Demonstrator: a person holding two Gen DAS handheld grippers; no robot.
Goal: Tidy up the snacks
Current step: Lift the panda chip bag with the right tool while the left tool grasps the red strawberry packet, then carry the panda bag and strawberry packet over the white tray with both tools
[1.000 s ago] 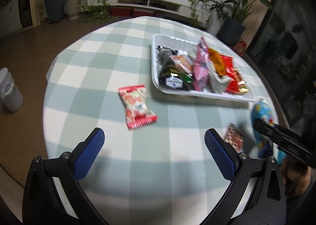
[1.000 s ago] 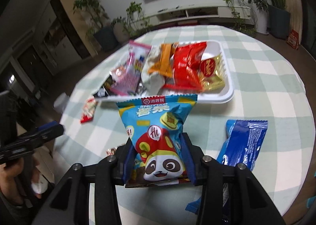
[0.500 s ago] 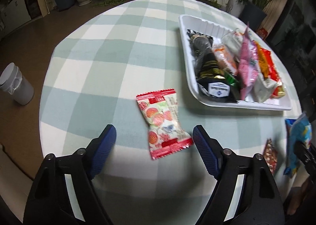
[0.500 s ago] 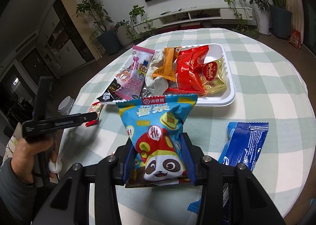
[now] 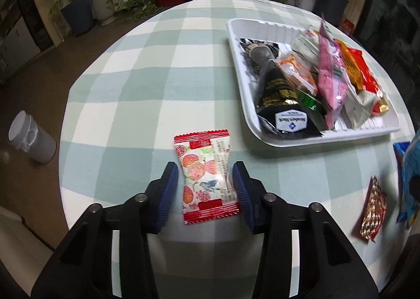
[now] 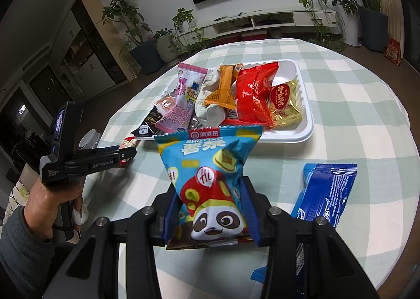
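A red-and-white strawberry snack packet (image 5: 204, 157) lies flat on the checked tablecloth. My left gripper (image 5: 206, 183) straddles its lower half, jaws closing. The right pad is at the wrapper's edge, while a thin gap remains at the left pad. The right wrist view shows that gripper (image 6: 128, 153) low over the same packet (image 6: 128, 142). My right gripper (image 6: 210, 209) is shut on a blue panda snack bag (image 6: 207, 157), held upright above the table. Behind it stands the white tray (image 6: 307, 120) filled with several snack packets, also visible in the left wrist view (image 5: 275, 141).
A blue wrapped packet (image 6: 328, 191) lies on the cloth right of the held bag. A small dark red packet (image 5: 372, 209) lies near the table's right side. A hand (image 6: 52, 201) grips the left tool. A white bin (image 5: 31, 141) stands on the floor past the table's left edge.
My left gripper came forward and down over the strawberry packet, and its jaws narrowed from wide apart to close around it. The right gripper stayed still with the panda bag.
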